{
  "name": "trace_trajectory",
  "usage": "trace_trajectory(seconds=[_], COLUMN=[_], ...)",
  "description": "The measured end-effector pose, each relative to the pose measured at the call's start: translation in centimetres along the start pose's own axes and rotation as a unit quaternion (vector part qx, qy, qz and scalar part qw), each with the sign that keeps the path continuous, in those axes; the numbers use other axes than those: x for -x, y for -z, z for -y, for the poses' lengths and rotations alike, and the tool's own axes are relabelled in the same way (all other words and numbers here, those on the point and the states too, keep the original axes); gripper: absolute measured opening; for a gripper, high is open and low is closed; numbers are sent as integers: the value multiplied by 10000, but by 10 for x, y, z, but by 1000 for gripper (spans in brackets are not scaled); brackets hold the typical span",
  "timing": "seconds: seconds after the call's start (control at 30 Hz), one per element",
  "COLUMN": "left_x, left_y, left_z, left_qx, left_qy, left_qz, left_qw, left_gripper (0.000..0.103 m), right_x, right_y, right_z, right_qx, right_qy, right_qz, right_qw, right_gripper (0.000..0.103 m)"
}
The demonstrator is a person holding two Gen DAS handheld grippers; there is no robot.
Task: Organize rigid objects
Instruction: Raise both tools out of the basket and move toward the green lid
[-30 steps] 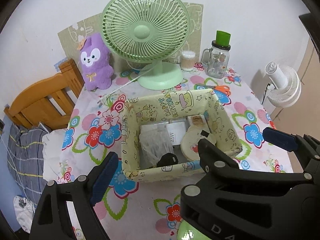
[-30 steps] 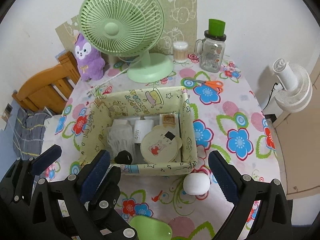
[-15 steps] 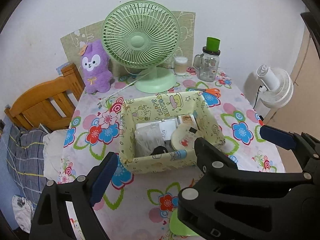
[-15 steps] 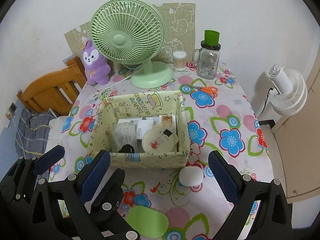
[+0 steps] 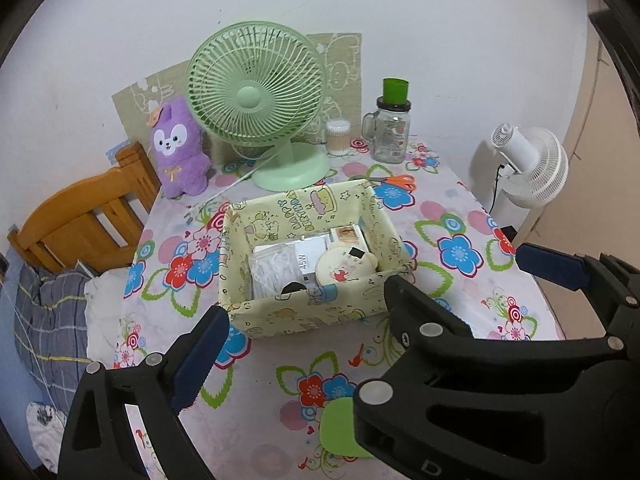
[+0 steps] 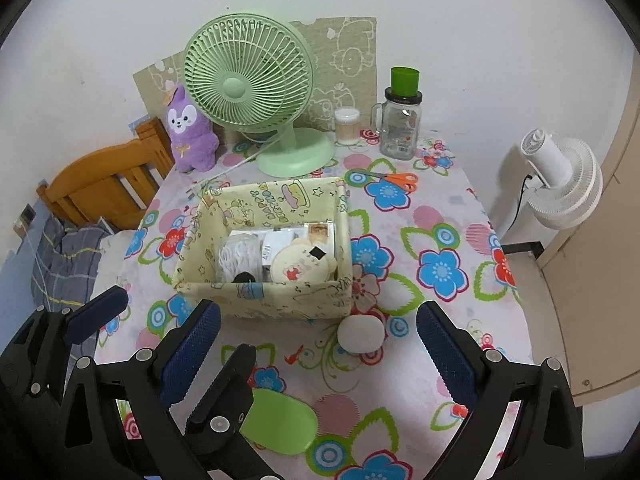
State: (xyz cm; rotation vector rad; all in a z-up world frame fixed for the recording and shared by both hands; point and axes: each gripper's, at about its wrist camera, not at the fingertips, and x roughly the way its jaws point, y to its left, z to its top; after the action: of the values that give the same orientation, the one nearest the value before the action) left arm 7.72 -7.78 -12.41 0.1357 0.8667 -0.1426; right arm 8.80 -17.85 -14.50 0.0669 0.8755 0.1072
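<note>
— Jaws on both tools stand wide with nothing between the pads. The right gripper [image 6: 318, 310] gapes, and the left gripper [image 6: 184, 324] has just been opening further, also bare.

— Which loose piece lies nearest?

— The green oval piece [image 6: 280, 420], flat on the flowered tablecloth [image 6: 440, 216]. Its long axis runs across the view, and one end is tucked under the left gripper's inner finger.

— And beyond it?

— The white round piece [image 6: 360, 334]. It lies ahead of the right gripper and within the span of its pads, a little toward the right-hand one (round, so there is no axis to line up with). It sits just beside the near right corner of the yellow box [image 6: 264, 300]; whether they touch cannot be told.

— So the right hand takes it?

— Probably. That hand is the nearer, and a straight reach forward and down would straddle the piece. The box, already holding several items, stands just behind it.
</note>
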Motion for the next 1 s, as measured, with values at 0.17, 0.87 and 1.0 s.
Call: trace_trajectory(seconds=[0.17,0.87,1.0], left_x=[3,-11,-18], left_y=[7,41,46], left_z=[7,24,25], left_qx=[11,172,165], left_qy=[125,301,303], left_qz=[-11,-219,-268], left_qw=[9999,9992,9990], left_gripper=[99,103,103], right_x=[5,-11,-19], right_y=[8,38,45], right_z=[6,15,16], right_qx=[12,359,329], right_qy=[9,-76,-73], right_qz=[4,-201,-210], right_qw=[10000,9991,9992], right_gripper=[100,100,100])
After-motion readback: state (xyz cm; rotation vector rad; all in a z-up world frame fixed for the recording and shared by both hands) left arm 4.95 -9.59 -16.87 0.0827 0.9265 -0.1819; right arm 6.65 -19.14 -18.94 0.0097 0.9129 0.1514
